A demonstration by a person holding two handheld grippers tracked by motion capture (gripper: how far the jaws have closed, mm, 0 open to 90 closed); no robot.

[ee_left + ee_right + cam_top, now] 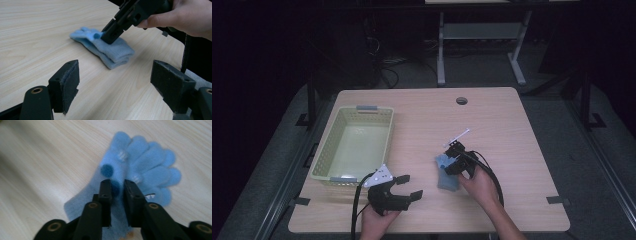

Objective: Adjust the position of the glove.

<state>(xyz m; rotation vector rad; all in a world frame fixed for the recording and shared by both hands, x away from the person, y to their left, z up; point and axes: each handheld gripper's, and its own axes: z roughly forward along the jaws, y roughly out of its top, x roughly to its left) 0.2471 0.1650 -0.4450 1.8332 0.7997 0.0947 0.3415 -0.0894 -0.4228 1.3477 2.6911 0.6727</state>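
A pair of light blue knitted gloves (447, 180) lies folded on the wooden table (492, 120), right of the middle and near the front. My right gripper (450, 164) points down onto the gloves. In the right gripper view its jaws stand a narrow gap apart right over the gloves (147, 170), above a dark blue dot, and nothing is pinched between them (117, 183). The left gripper view shows the same gripper (107, 35) with its tip on the gloves (112, 51). My left gripper (411, 186) rests near the front edge, open wide, nothing between its pads (116, 67).
A pale green plastic basket (324, 152) stands on the left of the table with nothing in it. A round cable hole (461, 100) sits near the far edge. Bare wood stretches across the back and right of the table.
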